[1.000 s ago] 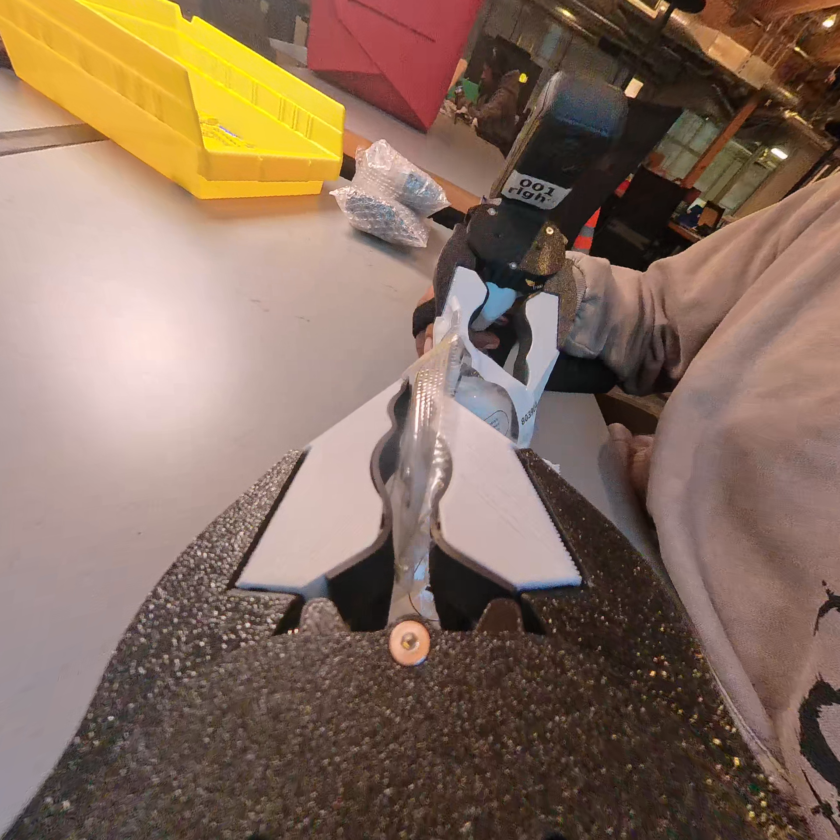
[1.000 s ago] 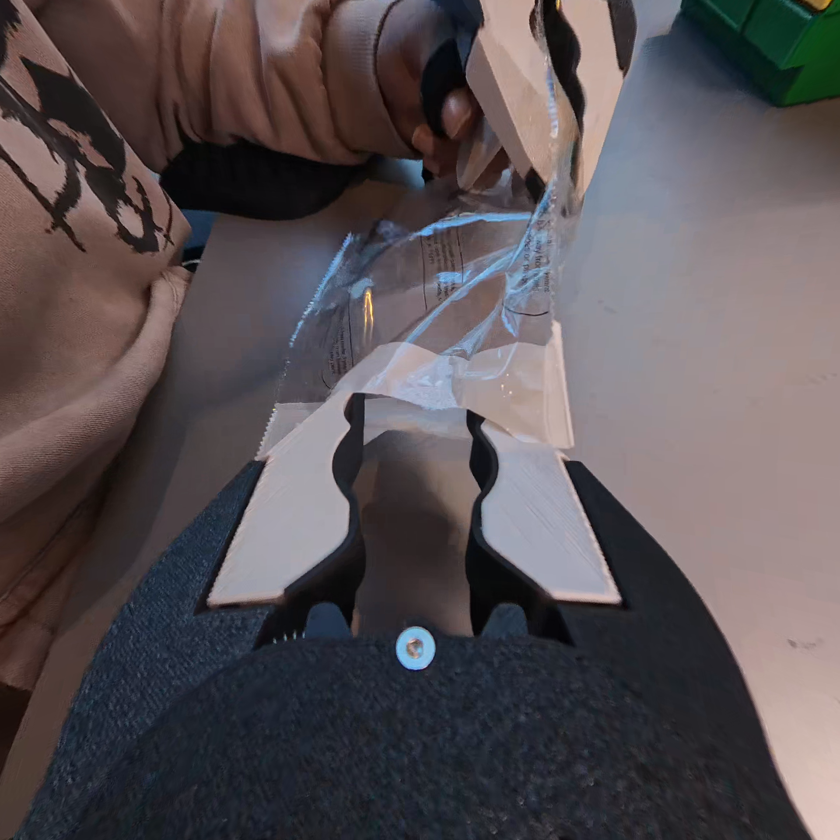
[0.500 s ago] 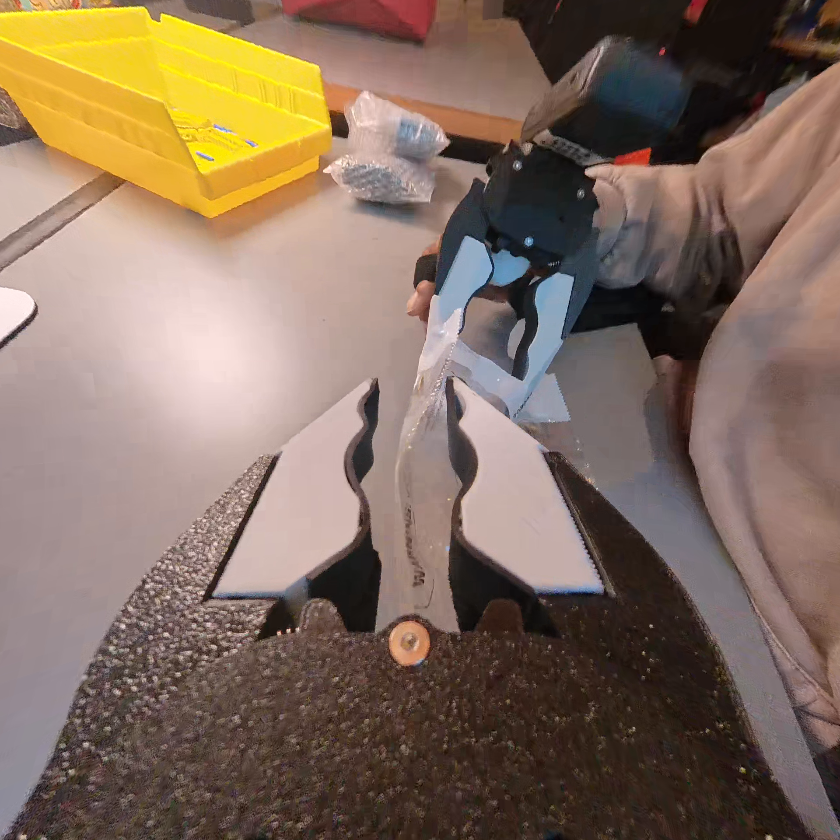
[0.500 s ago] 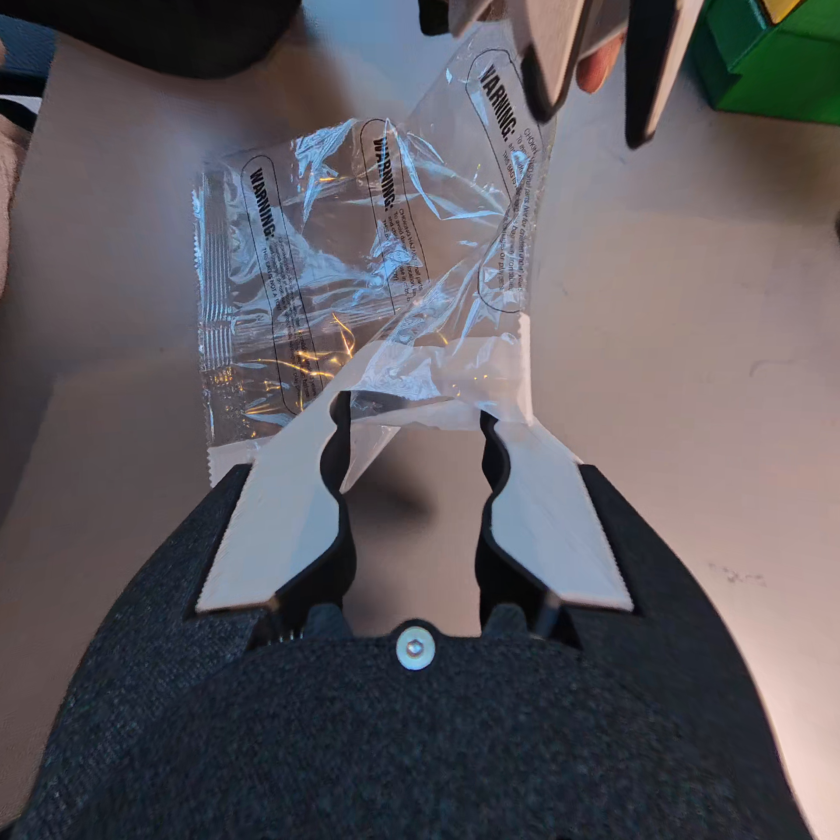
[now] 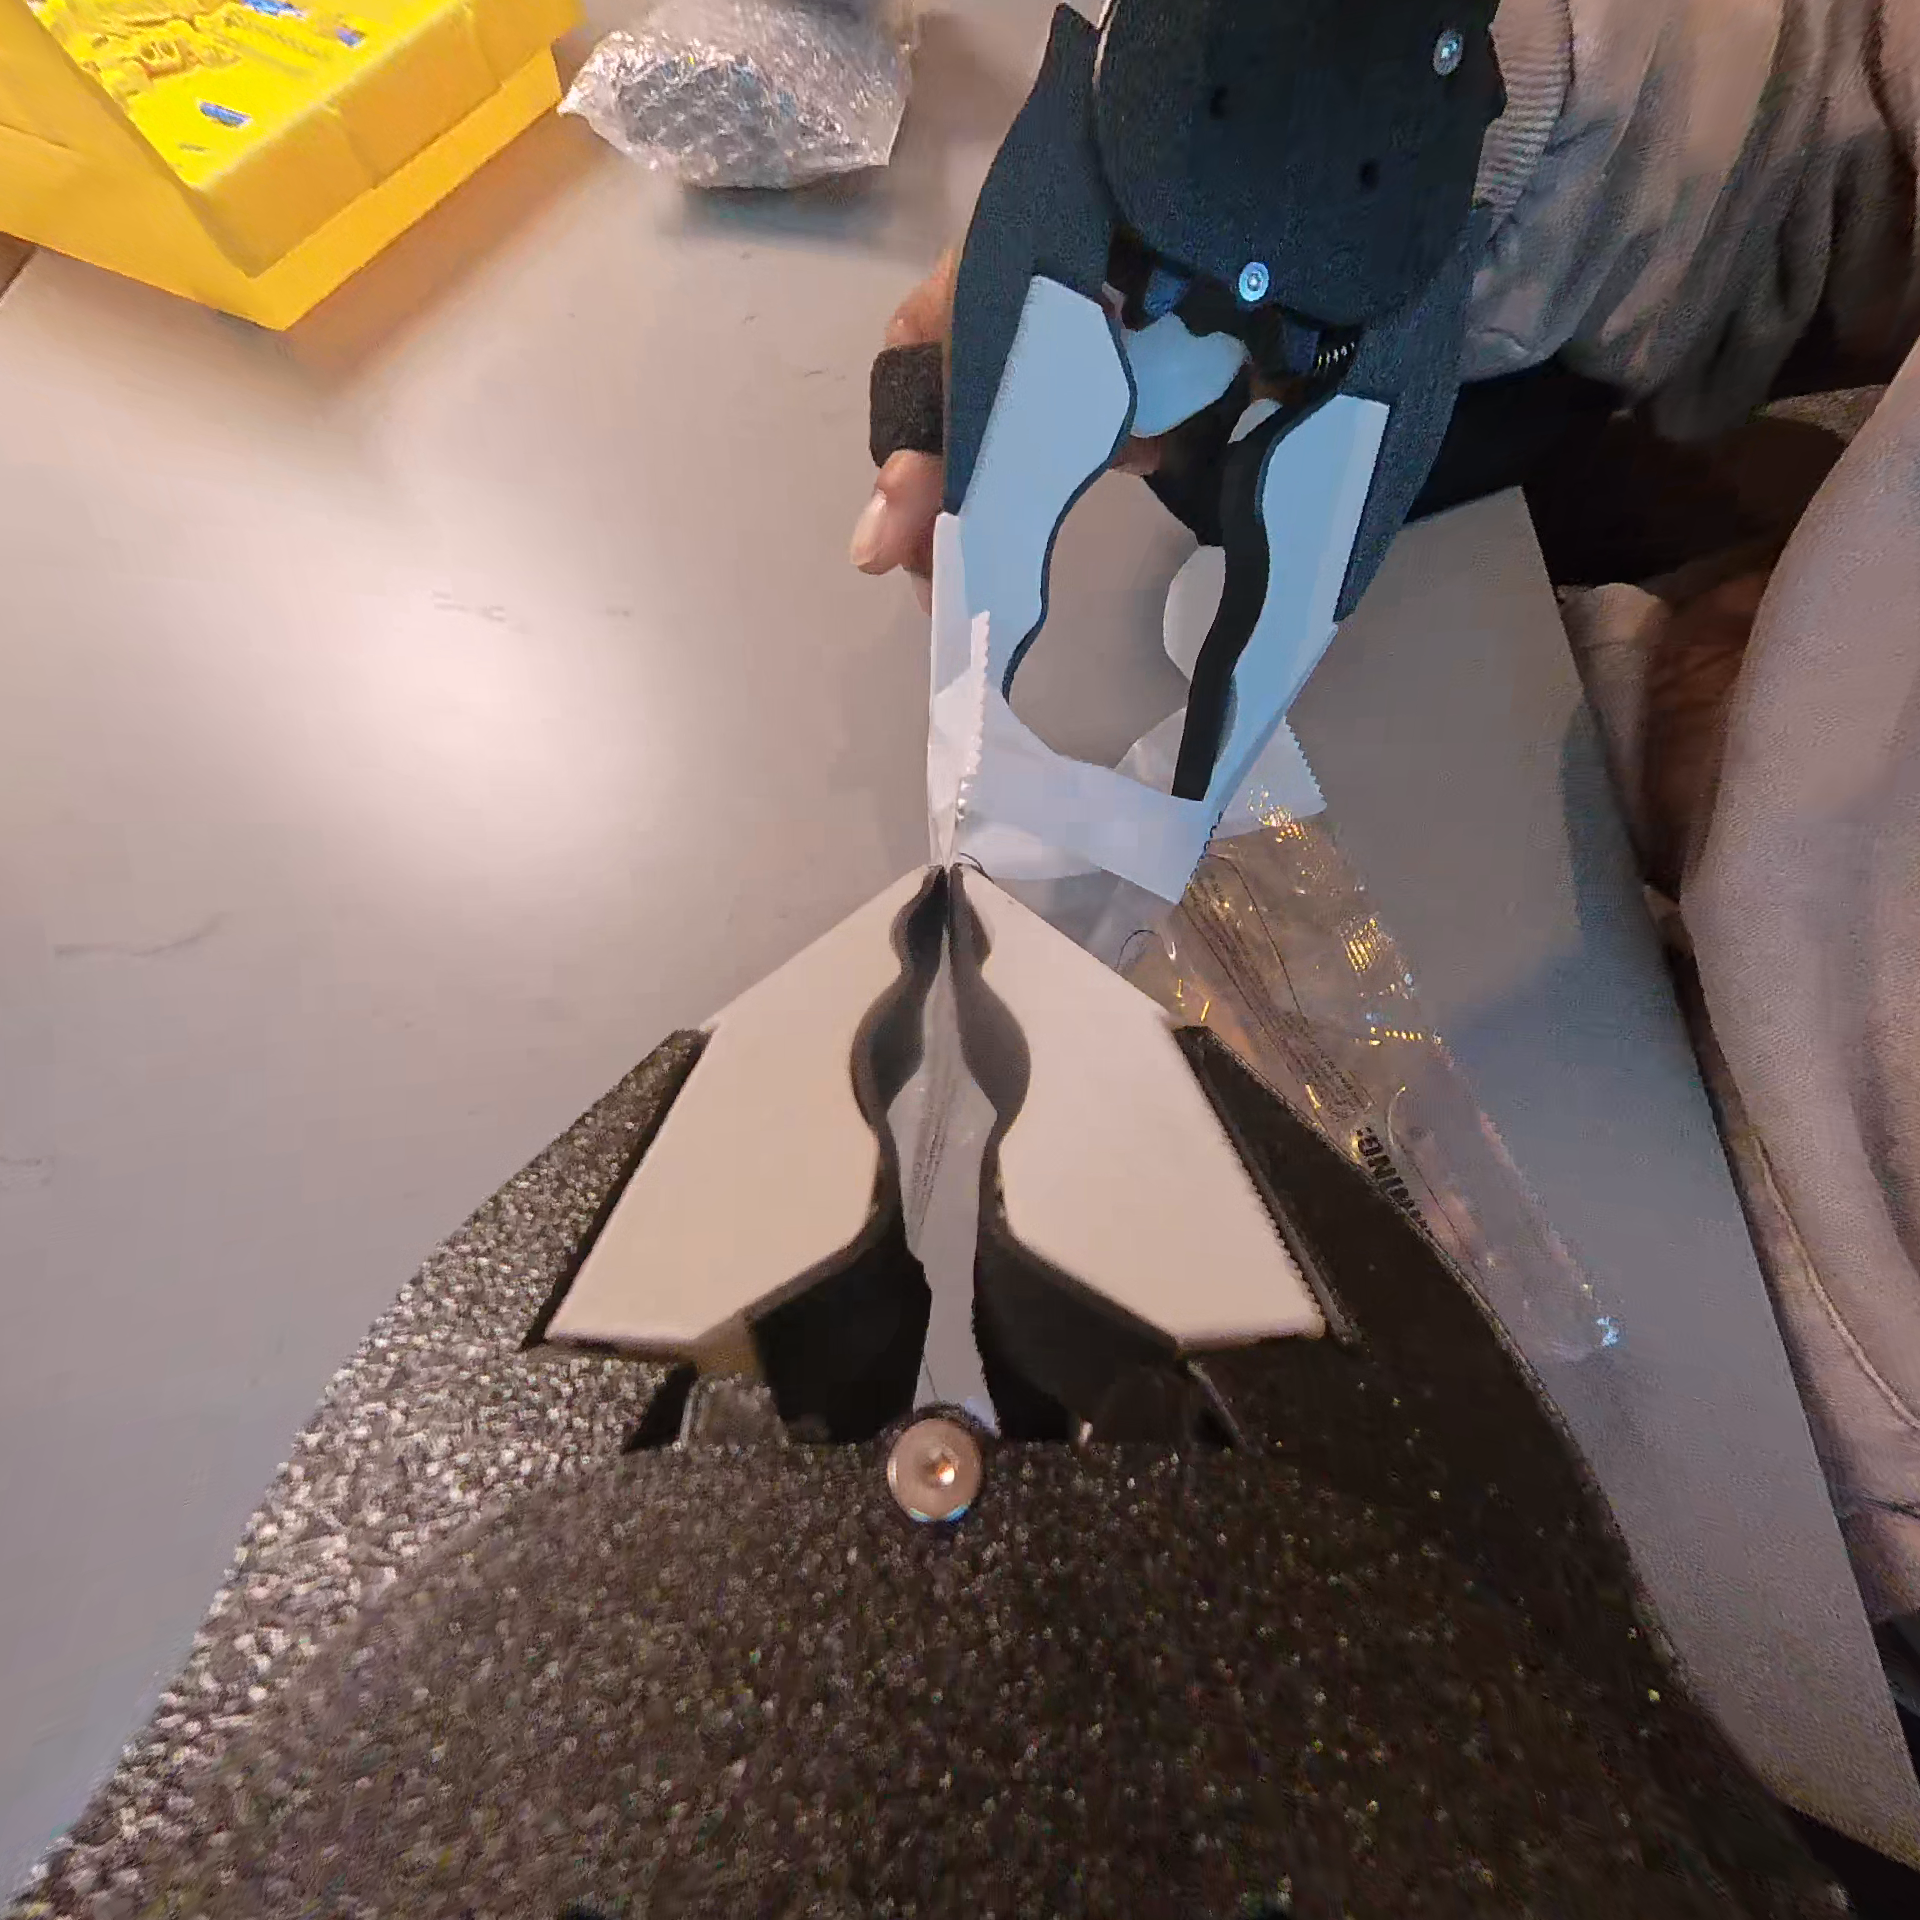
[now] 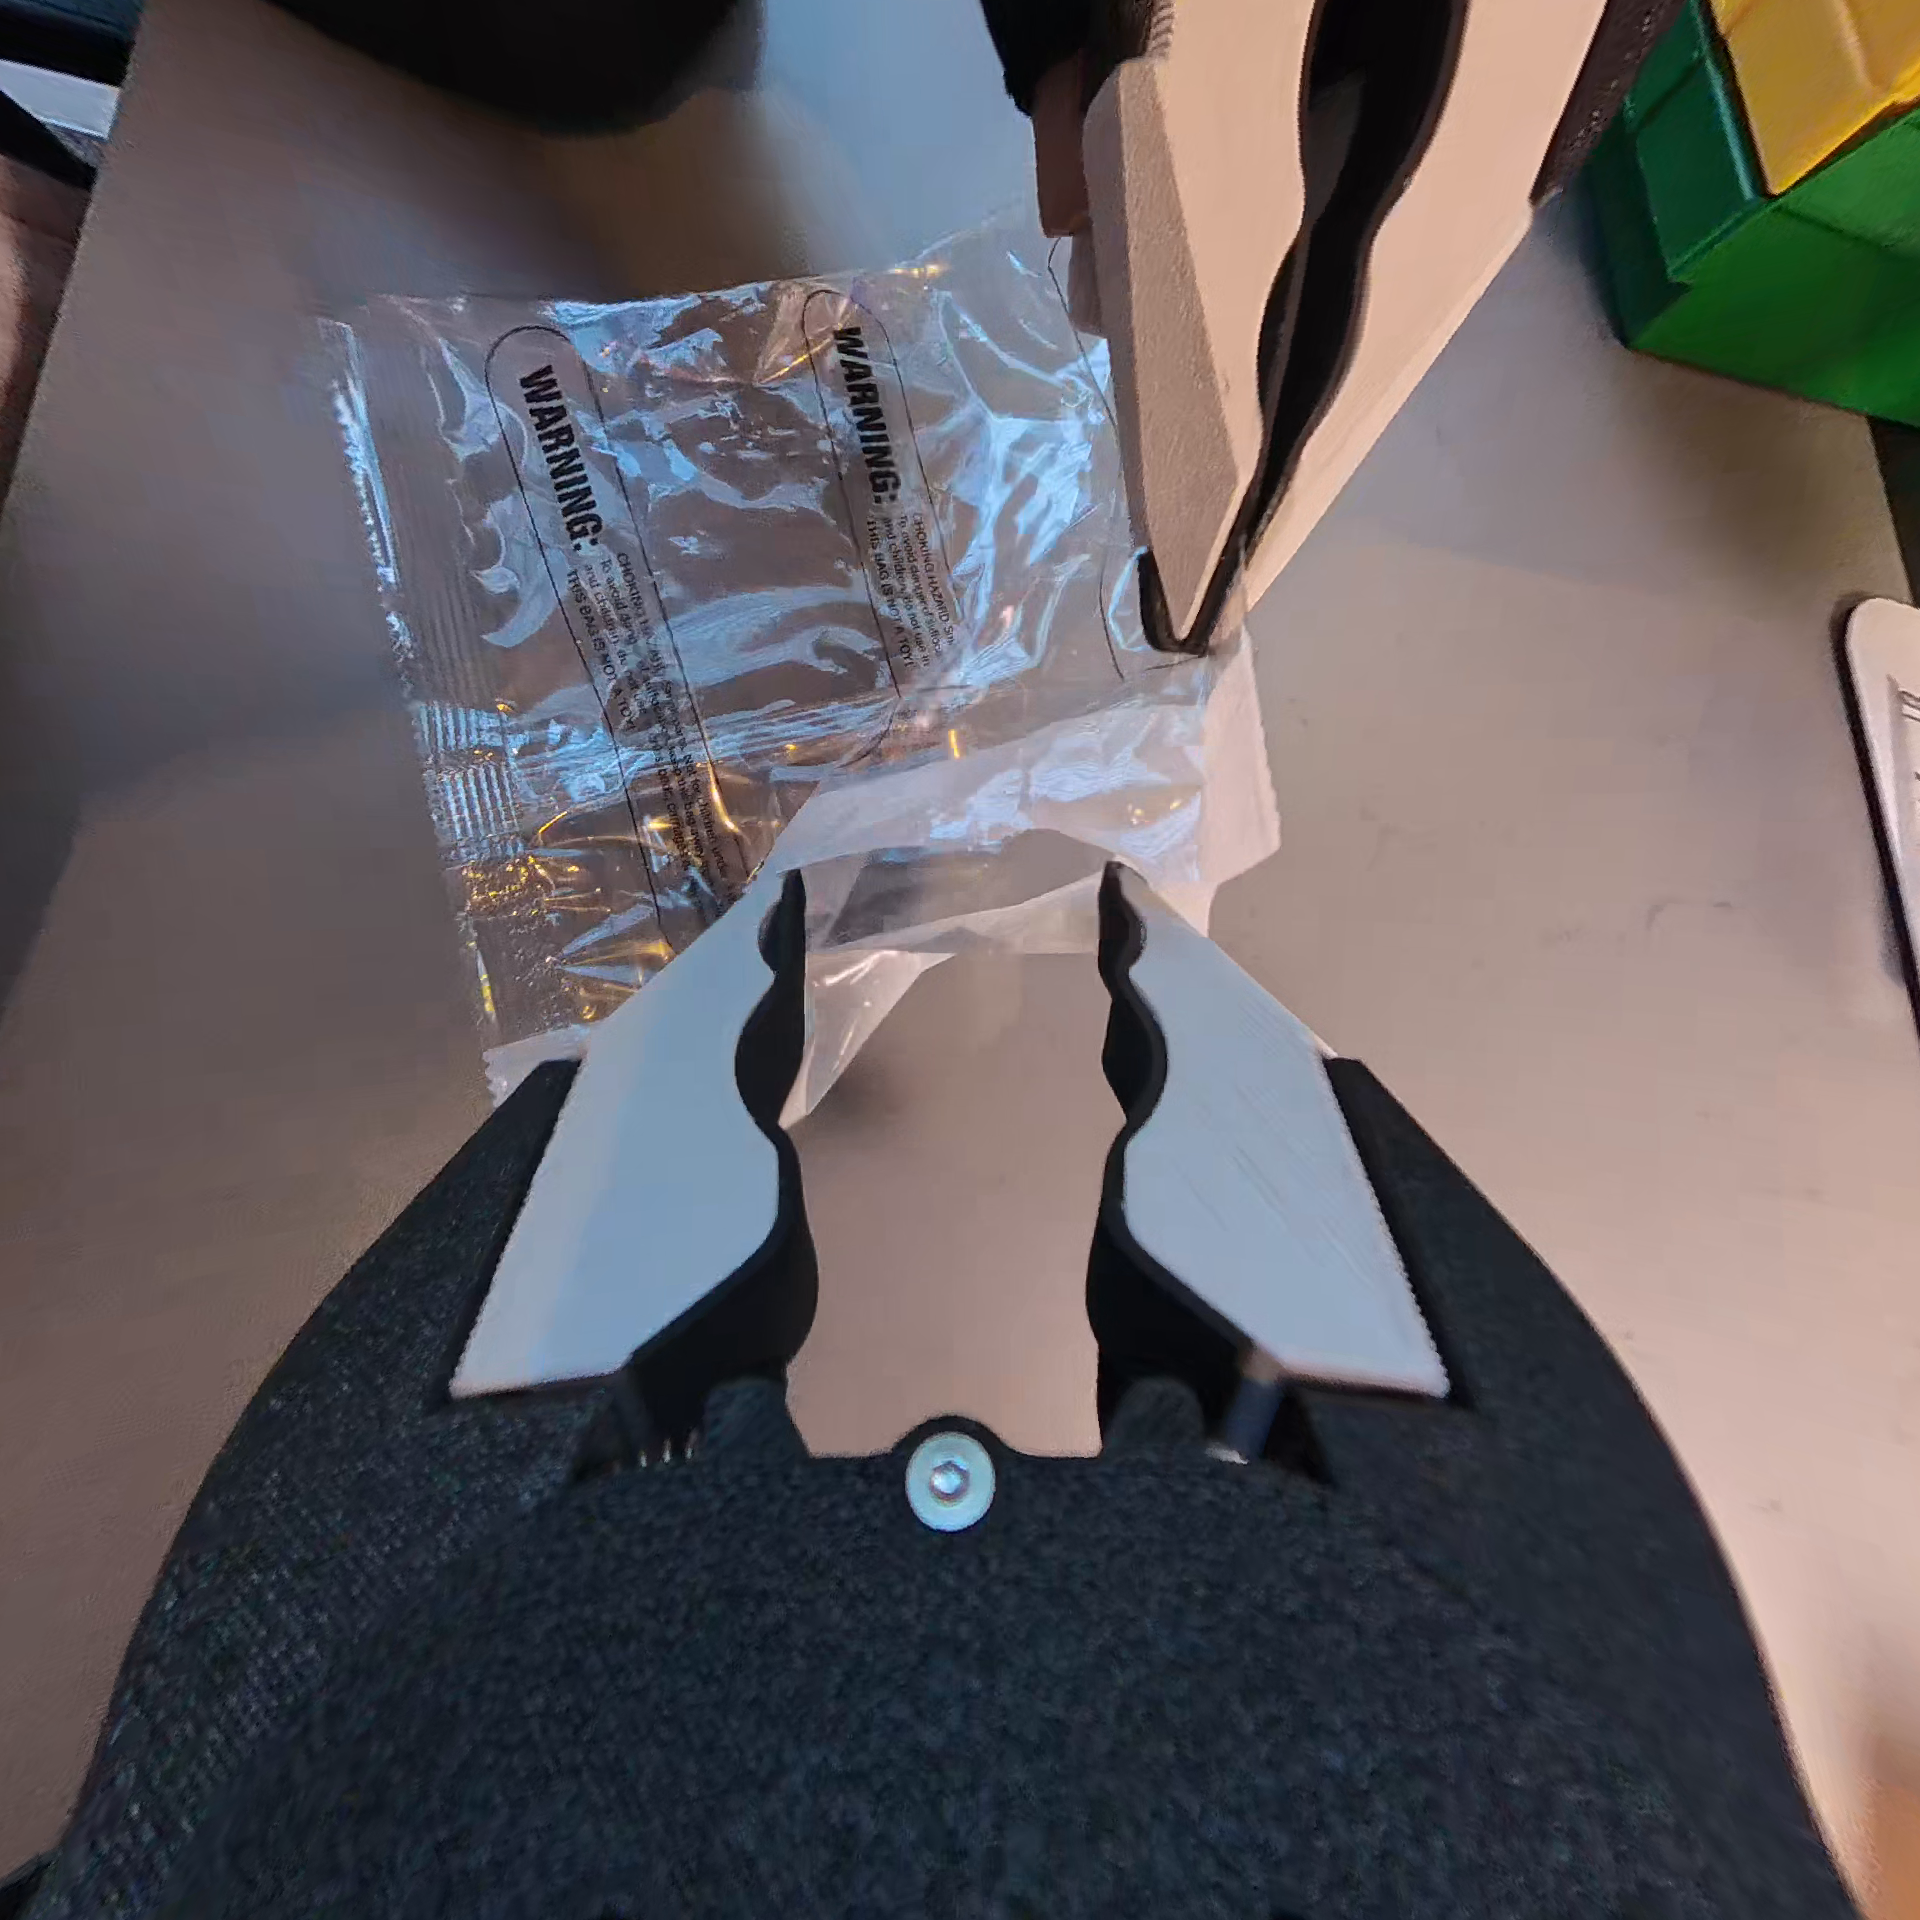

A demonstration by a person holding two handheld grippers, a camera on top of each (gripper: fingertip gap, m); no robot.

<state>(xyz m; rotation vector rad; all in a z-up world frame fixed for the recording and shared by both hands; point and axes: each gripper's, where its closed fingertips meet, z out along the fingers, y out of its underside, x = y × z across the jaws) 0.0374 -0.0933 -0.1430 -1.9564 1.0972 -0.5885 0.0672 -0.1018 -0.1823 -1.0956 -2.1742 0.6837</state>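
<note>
Here, the left gripper (image 5: 948,883) has its two white fingers pressed together at the tips, pinching one edge of a clear plastic bag (image 6: 748,582) so that a strip of the film runs back between the fingers. The bag is crinkled, see-through and printed with black text in rounded outlines; most of it lies flat on the grey table (image 5: 416,675), while the pinched edge is lifted off the surface. The right gripper (image 6: 951,883) faces the left one from the opposite side, its fingers spread apart with a wide gap between them, and the bag's white folded end (image 5: 1049,810) sits at and just beyond its fingertips (whether either finger actually touches the film cannot be told). A person's hand (image 5: 904,457) in a dark fingerless glove shows behind the right gripper, with a beige sleeve (image 5: 1714,208) beside it. Farther back on the table are a yellow bin (image 5: 239,135) and a wrapped bundle in clear film (image 5: 738,94). In the right wrist view, a green bin (image 6: 1766,260) sits at the upper right.
</note>
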